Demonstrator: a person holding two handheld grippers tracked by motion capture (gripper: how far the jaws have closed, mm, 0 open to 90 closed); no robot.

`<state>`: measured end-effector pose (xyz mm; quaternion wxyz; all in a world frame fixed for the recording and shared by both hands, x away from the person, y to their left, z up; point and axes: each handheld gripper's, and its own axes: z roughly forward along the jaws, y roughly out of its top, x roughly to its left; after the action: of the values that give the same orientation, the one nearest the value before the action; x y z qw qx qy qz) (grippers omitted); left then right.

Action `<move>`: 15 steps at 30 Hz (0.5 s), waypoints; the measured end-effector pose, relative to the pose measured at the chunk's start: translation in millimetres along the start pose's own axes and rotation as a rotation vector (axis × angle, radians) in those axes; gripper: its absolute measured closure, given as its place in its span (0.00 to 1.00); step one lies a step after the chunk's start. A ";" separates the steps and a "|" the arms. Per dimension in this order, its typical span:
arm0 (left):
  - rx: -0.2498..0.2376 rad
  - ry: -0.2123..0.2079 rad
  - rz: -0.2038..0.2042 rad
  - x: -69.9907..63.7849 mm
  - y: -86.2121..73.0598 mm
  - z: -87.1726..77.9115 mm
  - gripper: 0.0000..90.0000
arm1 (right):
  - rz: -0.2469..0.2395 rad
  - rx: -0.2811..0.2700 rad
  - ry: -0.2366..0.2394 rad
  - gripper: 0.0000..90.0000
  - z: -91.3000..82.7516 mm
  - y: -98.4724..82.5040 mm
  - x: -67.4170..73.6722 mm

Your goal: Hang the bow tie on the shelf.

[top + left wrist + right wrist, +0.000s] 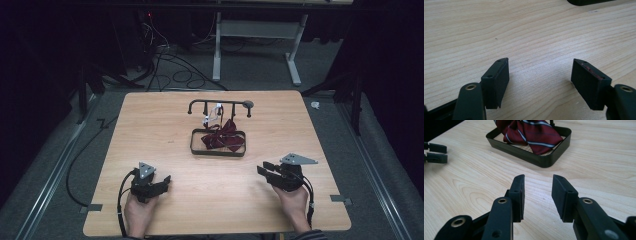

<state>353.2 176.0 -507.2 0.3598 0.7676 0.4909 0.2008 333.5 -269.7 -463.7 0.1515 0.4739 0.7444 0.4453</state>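
Note:
A dark red striped tie (223,136) lies bunched in a black rectangular tray (218,152) at the table's middle, draped from a black rack (220,104) behind it. The tie (531,132) and tray (534,157) sit ahead of my right gripper (538,192), which is open and holds nothing. In the high view my right gripper (265,169) rests at the front right, my left gripper (166,181) at the front left. My left gripper (540,75) is open over bare wood.
The wooden table (150,125) has bare room on both sides of the tray. The tray's corner (589,2) shows at the top of the left gripper view. The left gripper's jaws (435,152) appear far left in the right gripper view. Cables and a desk frame (255,45) lie beyond.

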 end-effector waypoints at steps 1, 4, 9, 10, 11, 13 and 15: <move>0.000 0.000 0.000 0.0 0.0 0.0 0.35 | -0.006 0.002 -0.002 0.72 1.1 -0.8 -0.2; 0.000 0.000 0.000 0.0 0.0 0.0 0.35 | 0.001 0.013 -0.006 0.72 4.2 -3.9 -0.1; 0.000 0.000 0.000 0.0 0.0 0.0 0.35 | -0.004 0.040 -0.021 0.70 10.4 -9.4 -0.7; 0.000 0.000 0.000 0.0 0.0 0.0 0.35 | -0.004 0.047 -0.029 0.69 11.9 -10.7 -0.1; 0.000 0.000 -0.001 0.0 0.0 0.0 0.35 | -0.007 0.051 -0.032 0.69 12.9 -11.6 0.1; 0.000 -0.001 -0.001 0.1 0.0 0.0 0.35 | -0.019 0.059 -0.040 0.68 15.5 -13.8 0.5; 0.000 0.000 -0.001 0.0 0.0 0.0 0.35 | -0.030 0.068 -0.054 0.68 17.6 -15.9 1.8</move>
<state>353.1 176.1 -507.2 0.3599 0.7675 0.4911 0.2006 335.0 -261.5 -486.0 0.1621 0.4793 0.7619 0.4043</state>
